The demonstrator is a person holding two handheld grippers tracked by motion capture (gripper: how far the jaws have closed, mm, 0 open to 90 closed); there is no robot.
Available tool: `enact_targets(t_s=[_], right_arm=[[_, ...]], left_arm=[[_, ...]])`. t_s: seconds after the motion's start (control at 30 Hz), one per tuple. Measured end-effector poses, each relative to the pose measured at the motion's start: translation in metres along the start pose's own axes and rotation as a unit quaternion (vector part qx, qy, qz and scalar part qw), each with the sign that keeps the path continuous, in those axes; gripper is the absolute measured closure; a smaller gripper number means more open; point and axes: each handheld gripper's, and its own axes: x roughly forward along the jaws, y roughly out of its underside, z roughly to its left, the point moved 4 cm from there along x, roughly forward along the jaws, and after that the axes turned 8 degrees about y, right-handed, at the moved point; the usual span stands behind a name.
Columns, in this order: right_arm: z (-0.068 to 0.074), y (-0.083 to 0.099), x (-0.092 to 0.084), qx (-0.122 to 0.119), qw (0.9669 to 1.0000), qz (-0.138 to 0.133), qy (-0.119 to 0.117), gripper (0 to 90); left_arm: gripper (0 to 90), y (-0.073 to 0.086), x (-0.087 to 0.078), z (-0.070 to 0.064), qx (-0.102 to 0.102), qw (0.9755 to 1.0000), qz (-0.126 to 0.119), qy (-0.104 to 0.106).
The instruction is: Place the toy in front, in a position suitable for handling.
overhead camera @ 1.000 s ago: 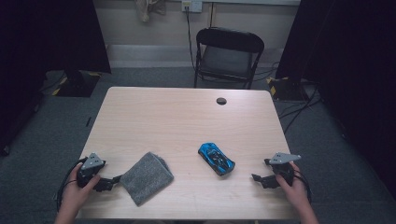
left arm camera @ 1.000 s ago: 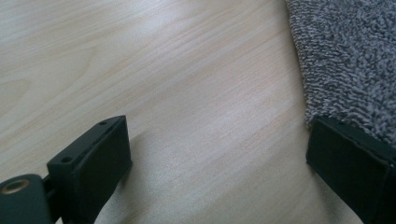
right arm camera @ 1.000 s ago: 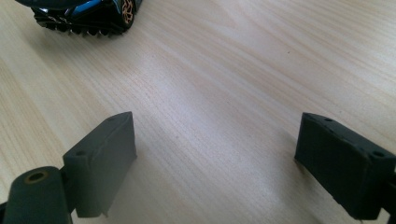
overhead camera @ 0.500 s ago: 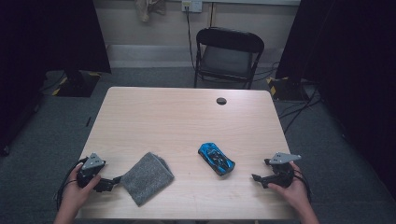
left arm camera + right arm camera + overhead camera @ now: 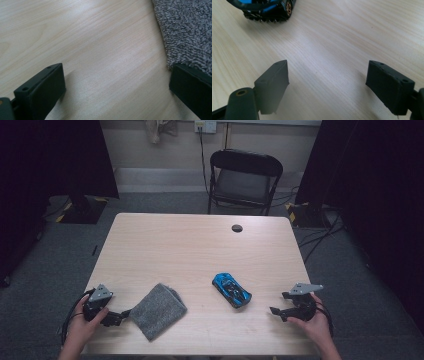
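A folded grey cloth [image 5: 158,310] lies near the table's front left. My left gripper [image 5: 119,316] rests just left of it, its jaws pointing at the cloth. In the left gripper view the grey cloth [image 5: 185,32] fills the upper right, and my left gripper [image 5: 117,85] is open; its jaws have just been opening, with bare wood between them and one jaw at the cloth's edge. A blue toy car [image 5: 231,290] sits right of centre. My right gripper [image 5: 281,304] stands open to the car's right. The right gripper view shows the blue toy car [image 5: 267,8] beyond my right gripper [image 5: 334,82].
The light wooden table [image 5: 190,250] has a round black cable port [image 5: 237,228] near its far edge. A black folding chair [image 5: 245,175] stands behind the table. Dark curtains hang at both sides, and cables lie on the floor at the right.
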Motion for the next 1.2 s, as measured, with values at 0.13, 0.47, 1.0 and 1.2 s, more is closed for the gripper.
enact_targets(t_s=[0.13,0.47,1.0,1.2], right_arm=[[0.007,-0.011,-0.005,0.0,0.9999,-0.01,-0.004,17.5],[0.019,-0.026,0.001,0.003,0.9999,0.003,-0.014,16.9],[0.024,-0.047,0.003,0.013,0.9995,-0.007,-0.028,14.9],[0.028,-0.057,0.006,0.004,0.9996,-0.008,-0.028,14.7]], left_arm=[[0.0,0.0,0.0,0.0,0.0,1.0,0.0,0.0],[0.0,0.0,0.0,0.0,0.0,1.0,0.0,0.0],[0.0,0.0,0.0,0.0,0.0,1.0,0.0,0.0],[0.0,0.0,0.0,0.0,0.0,1.0,0.0,0.0]])
